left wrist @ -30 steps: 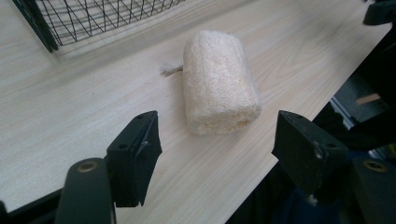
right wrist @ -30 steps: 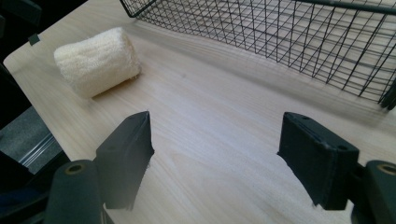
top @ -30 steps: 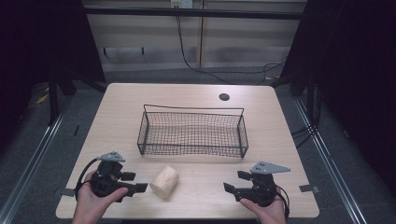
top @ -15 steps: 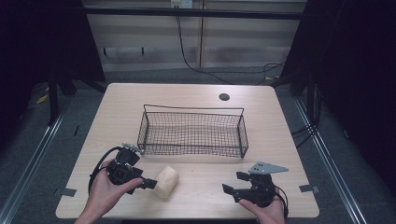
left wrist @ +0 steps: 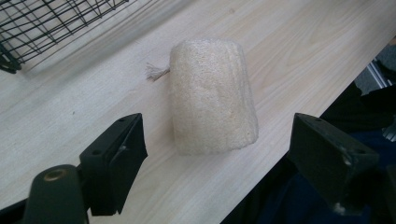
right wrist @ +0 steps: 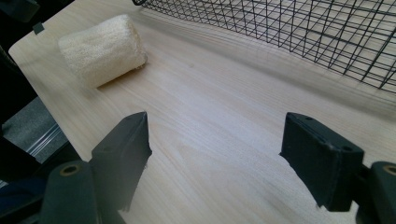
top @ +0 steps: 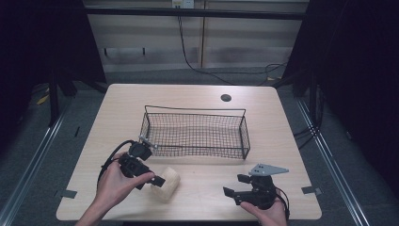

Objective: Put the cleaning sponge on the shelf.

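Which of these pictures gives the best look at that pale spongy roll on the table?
The left gripper view: the loofah roll lies close and whole between the open jaws, fibres and string end visible. The right gripper view shows it farther off, near the table corner. The high view shows it small, partly behind the left gripper.

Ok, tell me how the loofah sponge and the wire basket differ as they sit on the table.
The loofah sponge is a solid, pale cream, fibrous roll; the wire basket is open black mesh you can see through. The sponge lies on its side near the front edge of the table, while the basket stands upright mid-table, much longer and wider. The left gripper, jaws open, is at the sponge; nothing is at the basket. Both rest on the same wooden top.
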Demonstrator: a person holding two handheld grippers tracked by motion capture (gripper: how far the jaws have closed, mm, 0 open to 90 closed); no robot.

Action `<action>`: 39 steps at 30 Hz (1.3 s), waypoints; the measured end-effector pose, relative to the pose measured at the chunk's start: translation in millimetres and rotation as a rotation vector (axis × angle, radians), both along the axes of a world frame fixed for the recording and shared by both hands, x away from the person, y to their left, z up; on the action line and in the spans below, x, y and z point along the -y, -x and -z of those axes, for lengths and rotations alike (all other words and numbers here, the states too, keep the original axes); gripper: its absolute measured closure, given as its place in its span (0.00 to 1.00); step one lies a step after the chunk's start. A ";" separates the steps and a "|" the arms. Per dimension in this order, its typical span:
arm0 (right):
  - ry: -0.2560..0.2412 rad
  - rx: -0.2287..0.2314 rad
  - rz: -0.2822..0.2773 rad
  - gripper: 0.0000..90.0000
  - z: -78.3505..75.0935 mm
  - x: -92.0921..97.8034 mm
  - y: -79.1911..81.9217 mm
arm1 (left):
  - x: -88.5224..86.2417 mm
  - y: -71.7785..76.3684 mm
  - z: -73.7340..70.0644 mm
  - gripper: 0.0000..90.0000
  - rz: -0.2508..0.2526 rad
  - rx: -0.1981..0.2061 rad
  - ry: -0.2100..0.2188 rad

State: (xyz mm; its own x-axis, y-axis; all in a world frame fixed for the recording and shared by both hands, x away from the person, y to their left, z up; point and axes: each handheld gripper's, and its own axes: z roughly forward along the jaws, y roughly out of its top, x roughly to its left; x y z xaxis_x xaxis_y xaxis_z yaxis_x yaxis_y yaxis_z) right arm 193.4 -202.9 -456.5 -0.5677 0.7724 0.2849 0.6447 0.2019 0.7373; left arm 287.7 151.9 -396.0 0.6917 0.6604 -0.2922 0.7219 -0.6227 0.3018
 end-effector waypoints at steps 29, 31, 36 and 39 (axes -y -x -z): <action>0.002 -0.012 -0.014 0.26 1.6 -1.4 -0.1 | 34.2 -22.7 28.0 0.20 0.028 -0.113 -0.106; 0.004 -0.013 -0.014 0.26 1.8 -1.5 -0.3 | 34.6 -24.3 30.9 0.20 0.021 -0.119 -0.107; -0.003 -0.029 -0.013 0.25 2.8 -1.3 -0.6 | 35.9 -26.3 35.8 0.20 0.025 -0.129 -0.110; -0.004 -0.029 -0.014 0.25 2.9 -1.3 -0.7 | 36.5 -27.3 40.3 0.20 0.022 -0.137 -0.118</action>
